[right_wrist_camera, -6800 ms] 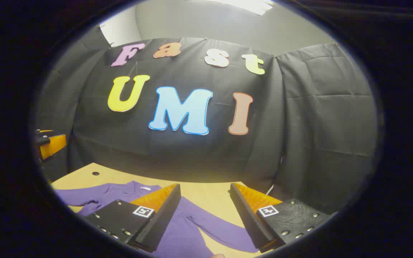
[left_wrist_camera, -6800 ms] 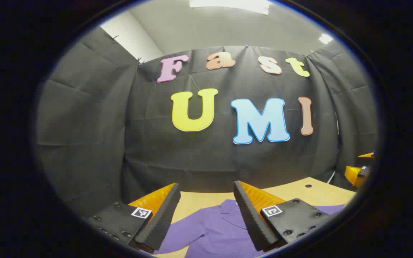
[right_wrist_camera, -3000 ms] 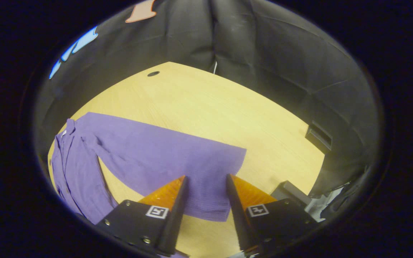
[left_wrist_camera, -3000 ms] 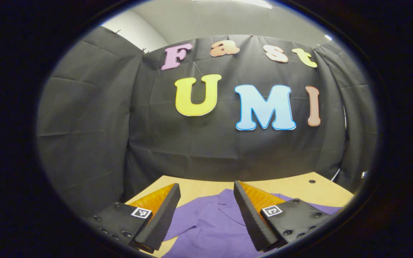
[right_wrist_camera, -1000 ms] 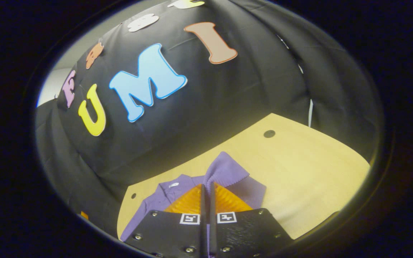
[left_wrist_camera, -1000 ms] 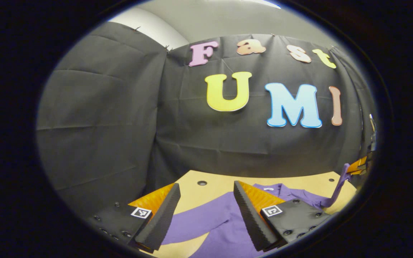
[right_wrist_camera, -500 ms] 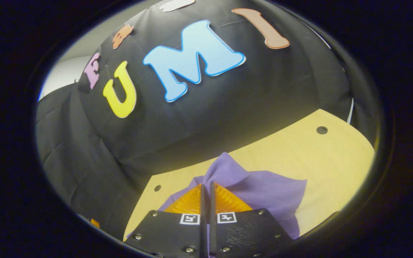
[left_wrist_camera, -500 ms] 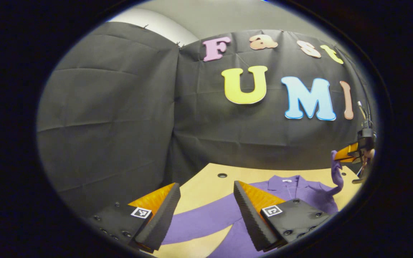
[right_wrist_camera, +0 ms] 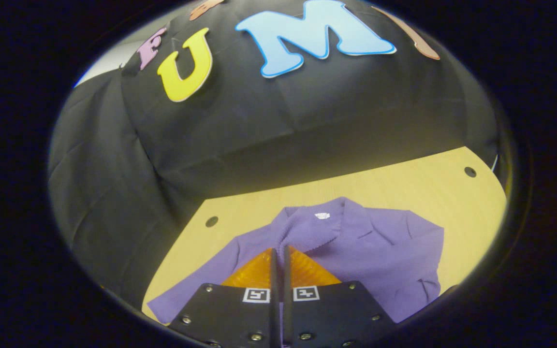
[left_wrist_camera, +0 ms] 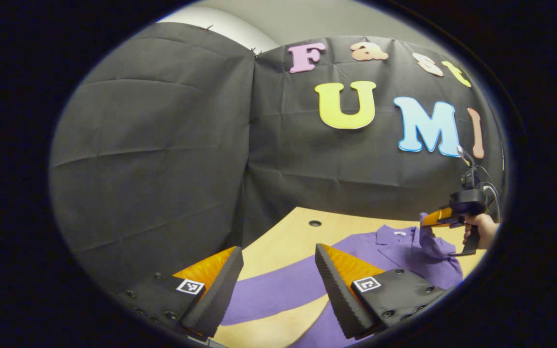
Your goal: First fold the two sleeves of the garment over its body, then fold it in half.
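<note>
A purple collared garment [right_wrist_camera: 385, 251] lies flat on the wooden table [right_wrist_camera: 404, 183], collar toward the back wall. My right gripper [right_wrist_camera: 279, 250] is shut on the cuff of one sleeve [right_wrist_camera: 302, 231] and holds it raised over the garment's body. From the left gripper view, that right gripper [left_wrist_camera: 434, 219] and the hand [left_wrist_camera: 482, 231] holding it hang above the collar area with the cuff drooping from the fingers. My left gripper [left_wrist_camera: 277, 252] is open and low over the other sleeve [left_wrist_camera: 278, 289], which stretches out across the table between its fingers without touching them.
Black cloth walls close in the table at the back and left. Small round holes [right_wrist_camera: 470, 171] [right_wrist_camera: 212, 221] sit near the table's far corners. Bare wood [left_wrist_camera: 283, 241] shows beyond the outstretched sleeve.
The right gripper, shut on the cuff, has carried the sleeve inward over the garment's body and tipped downward. The left gripper has swung left toward the other sleeve and stays open.
</note>
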A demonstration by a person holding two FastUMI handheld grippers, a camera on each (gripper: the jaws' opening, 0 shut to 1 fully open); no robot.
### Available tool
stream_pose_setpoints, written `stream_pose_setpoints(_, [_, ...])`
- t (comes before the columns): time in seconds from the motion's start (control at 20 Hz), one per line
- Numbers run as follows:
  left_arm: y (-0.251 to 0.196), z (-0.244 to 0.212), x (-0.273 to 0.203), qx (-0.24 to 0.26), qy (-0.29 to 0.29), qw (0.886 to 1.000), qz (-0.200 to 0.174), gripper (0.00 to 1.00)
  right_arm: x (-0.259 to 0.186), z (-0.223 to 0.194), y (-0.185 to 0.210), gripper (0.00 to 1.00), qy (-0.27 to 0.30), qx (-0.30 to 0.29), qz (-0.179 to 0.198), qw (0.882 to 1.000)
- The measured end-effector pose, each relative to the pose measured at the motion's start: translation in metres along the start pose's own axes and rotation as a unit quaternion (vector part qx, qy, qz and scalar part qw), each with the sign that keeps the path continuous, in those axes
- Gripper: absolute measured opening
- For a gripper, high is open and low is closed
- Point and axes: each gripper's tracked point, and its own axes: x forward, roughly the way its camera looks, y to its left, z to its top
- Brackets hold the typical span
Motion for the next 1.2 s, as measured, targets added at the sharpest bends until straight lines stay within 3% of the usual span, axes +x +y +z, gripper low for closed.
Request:
stream_pose_setpoints(0.35, [0.019, -0.013, 0.004, 0.006, 0.002, 1.0, 0.01, 0.96, 0.031, -0.04, 0.017, 0.05, 0.049, -0.037, -0.01, 0.998])
stream_pose_setpoints(0.45, [0.024, -0.017, 0.006, 0.004, 0.002, 1.0, 0.008, 0.96, 0.033, -0.045, 0.019, 0.09, 0.052, -0.048, -0.015, 0.997])
stream_pose_setpoints(0.55, [0.028, -0.018, 0.009, 0.001, -0.001, 1.0, 0.008, 0.96, 0.032, -0.046, 0.028, 0.13, 0.051, -0.052, 0.003, 0.997])
stream_pose_setpoints(0.65, [0.033, -0.02, 0.014, 0.001, -0.005, 1.0, 0.007, 0.96, 0.024, -0.043, 0.039, 0.36, 0.041, -0.065, 0.013, 0.997])
stream_pose_setpoints(0.7, [0.035, -0.023, 0.016, 0.001, -0.004, 1.0, 0.007, 0.96, 0.017, -0.042, 0.044, 0.65, 0.037, -0.071, 0.018, 0.997])
stream_pose_setpoints(0.8, [0.039, -0.028, 0.019, -0.004, -0.001, 1.0, 0.008, 0.96, 0.013, -0.042, 0.044, 0.96, 0.028, -0.091, 0.009, 0.995])
stream_pose_setpoints(1.2, [0.071, -0.083, 0.041, -0.03, 0.047, 0.997, 0.057, 0.96, -0.051, -0.029, 0.069, 0.96, -0.016, -0.098, 0.017, 0.995])
